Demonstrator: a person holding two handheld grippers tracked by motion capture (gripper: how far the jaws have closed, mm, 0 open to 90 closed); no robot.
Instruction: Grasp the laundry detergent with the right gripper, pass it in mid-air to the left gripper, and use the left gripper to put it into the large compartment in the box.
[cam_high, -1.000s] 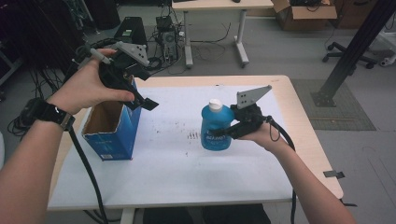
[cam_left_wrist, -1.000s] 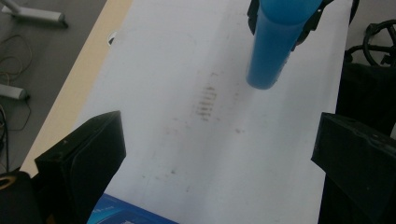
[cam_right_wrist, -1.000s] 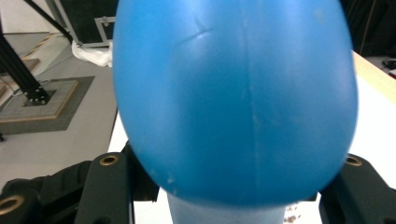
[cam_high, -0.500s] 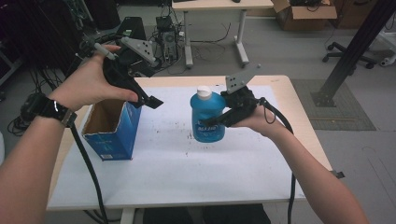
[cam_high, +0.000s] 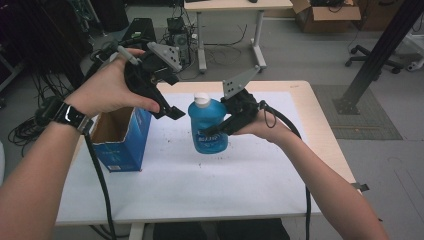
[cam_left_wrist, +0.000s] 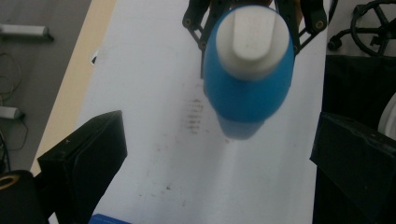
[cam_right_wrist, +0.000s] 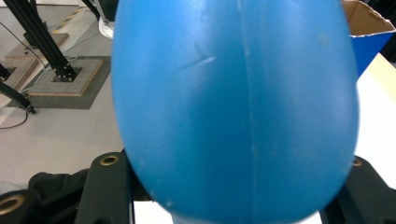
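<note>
- Plainly, nearest the camera in the high view, two forearms come up from the bottom edge, each hand carrying a gripper over the white-topped table (cam_high: 200, 190)
- The right gripper (cam_high: 220, 127) is clamped on the bottle (cam_high: 207, 127), a blue one with a white cap; its jaws press the bottle's sides, and in the right gripper view the blue body (cam_right_wrist: 233, 107) sits squeezed between them
- The bottle hangs upright above the middle of the table, clear of the surface as far as I can judge; the left gripper view looks down on its cap (cam_left_wrist: 254, 35), with a pale shadow on the tabletop under it
- The left gripper (cam_high: 172, 111) hovers just beside the bottle's shoulder with its jaws spread wide and nothing between them; in its own view the two black jaws stand far apart at either edge
- Left of the bottle, the box (cam_high: 120, 137), blue cardboard, stands on the table with its top open and looks empty
- Judged from this, the pick-up is done and the bottle is in the air; what seems left is a handover to the left gripper or a carry to the box, then setting it down inside
- Beyond the table there is a second desk (cam_high: 235, 7) and a carton (cam_high: 330, 12) on the floor
</note>
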